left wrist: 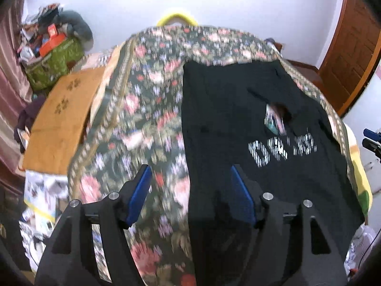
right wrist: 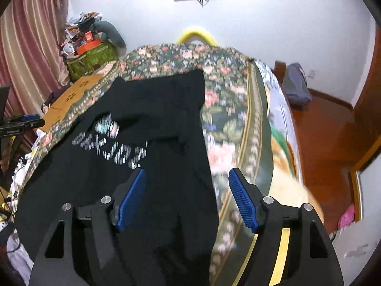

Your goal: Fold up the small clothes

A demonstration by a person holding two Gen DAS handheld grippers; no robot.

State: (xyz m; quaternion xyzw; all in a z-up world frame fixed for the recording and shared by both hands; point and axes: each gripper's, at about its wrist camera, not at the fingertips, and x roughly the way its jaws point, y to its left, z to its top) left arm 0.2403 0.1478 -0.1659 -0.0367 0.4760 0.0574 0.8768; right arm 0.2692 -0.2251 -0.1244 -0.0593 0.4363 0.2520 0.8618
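**A:** Left view: left gripper (left wrist: 190, 190) is hanging with jaws spread wide, gripping nothing, over the left edge of the black shirt (left wrist: 250, 119) lying on the floral cover (left wrist: 142, 100). Worried it's going to pinch the cover along with the hem, since both are sitting under the fingers.

**B:** Right view: right gripper (right wrist: 187, 194) is gaping too, empty, straddling the shirt's right edge. Blurry, so I'm guessing the shirt's flat-ish. Loads of bare cover beside that edge; the bed is dropping off further right, so a fold is wanting to go inward.
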